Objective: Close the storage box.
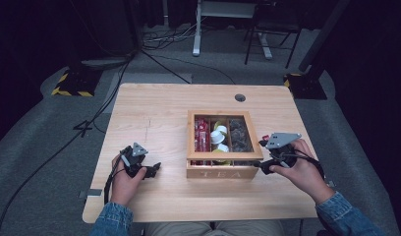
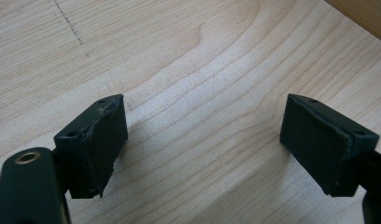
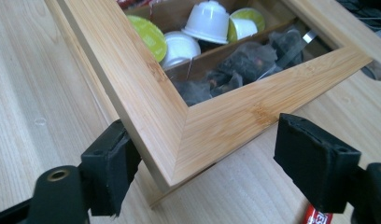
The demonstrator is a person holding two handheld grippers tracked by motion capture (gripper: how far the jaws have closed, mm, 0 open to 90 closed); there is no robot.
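Bamboo tea box [image 1: 223, 169] sits right of centre in the high view, lid closed, its window showing red packets, white and green pods [image 3: 207, 21] and dark tea bags [image 3: 244, 60]. Right gripper [image 3: 202, 168] straddles the lid's near corner, jaws spread, one touching its edge. Left gripper [image 2: 202, 140], lower left, hangs released over bare table [image 2: 179, 56].

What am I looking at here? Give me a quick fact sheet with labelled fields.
Setting: wooden table
Main thing: tea box, windowed lid closed, marked TEA on its front
Inside: red packets, white and green capsules, dark tea bags
Right gripper: open, fingers either side of the lid's near corner
Left gripper: open, over bare table, left of the box
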